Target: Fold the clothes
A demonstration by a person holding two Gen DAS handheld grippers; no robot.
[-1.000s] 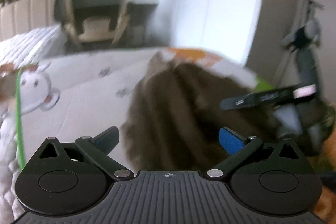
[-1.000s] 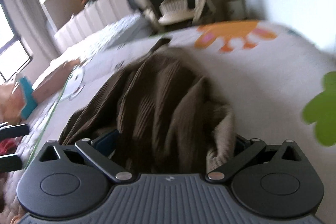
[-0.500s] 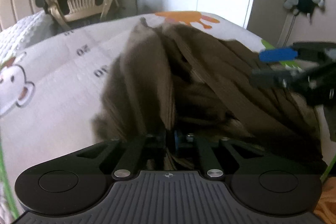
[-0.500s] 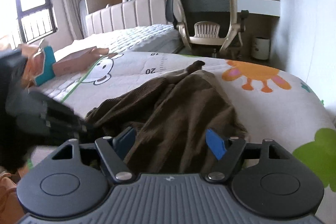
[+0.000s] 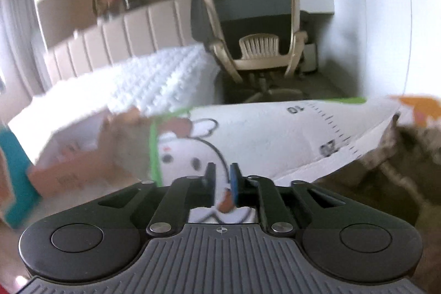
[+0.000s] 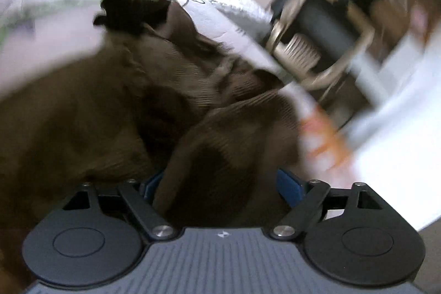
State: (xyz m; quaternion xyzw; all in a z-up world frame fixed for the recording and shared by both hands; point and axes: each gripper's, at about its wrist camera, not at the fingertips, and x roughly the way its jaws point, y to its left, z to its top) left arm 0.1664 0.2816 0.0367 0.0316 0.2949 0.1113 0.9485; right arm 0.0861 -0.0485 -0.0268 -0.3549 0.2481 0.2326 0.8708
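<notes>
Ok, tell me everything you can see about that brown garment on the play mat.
The brown garment looks like ribbed, corduroy-like fabric, dark brown with paler ridges. It lies crumpled in loose folds on the printed mat, not yet folded. A fold of it bulges up between the right gripper fingers, which stand wide apart around it. In the left wrist view its edge shows at far right, clear of the left gripper. Motion blur hides finer details.

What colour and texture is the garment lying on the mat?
Dark brown with fine ribbing, like corduroy; the garment shows best in the right wrist view.
</notes>
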